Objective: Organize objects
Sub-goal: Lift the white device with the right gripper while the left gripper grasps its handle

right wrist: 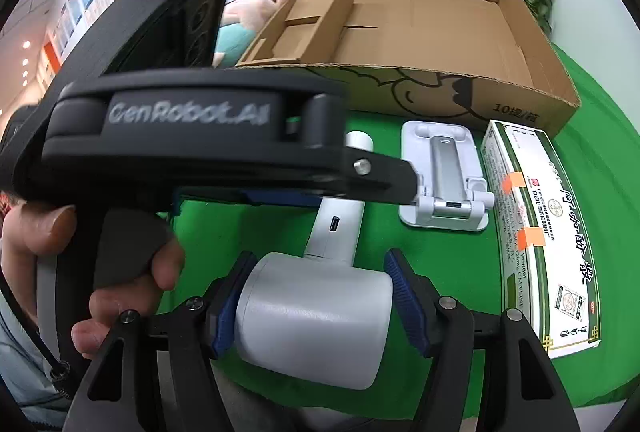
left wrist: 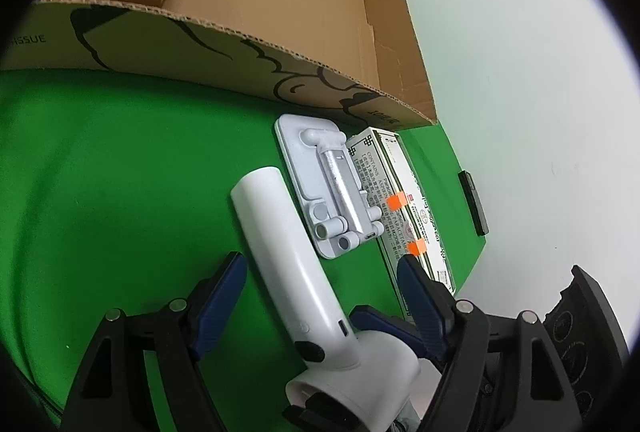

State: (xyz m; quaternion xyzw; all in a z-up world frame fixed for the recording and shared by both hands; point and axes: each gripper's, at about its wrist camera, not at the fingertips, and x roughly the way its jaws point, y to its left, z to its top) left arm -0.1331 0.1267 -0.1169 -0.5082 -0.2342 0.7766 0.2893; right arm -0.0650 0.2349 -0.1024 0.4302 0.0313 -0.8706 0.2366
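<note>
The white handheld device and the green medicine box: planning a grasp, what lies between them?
The folded white phone stand lies flat on the green cloth between the white handheld device and the medicine box, clearest in the right wrist view.

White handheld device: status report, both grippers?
Left gripper open, straddling white handheld device. Right gripper open around its head. Cardboard box beyond, nothing blocking.

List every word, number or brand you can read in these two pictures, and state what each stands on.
"GenRobot.AI": left gripper, on its body.
"ISSUE": cardboard box, front wall; the word's start is cut off.
"10提/箱": same box, front wall by the right corner.
"CONTAINS": medicine box, side panel.
"Powder": same medicine box.
Its remaining print and large Chinese title: too small or distorted to read.
</note>
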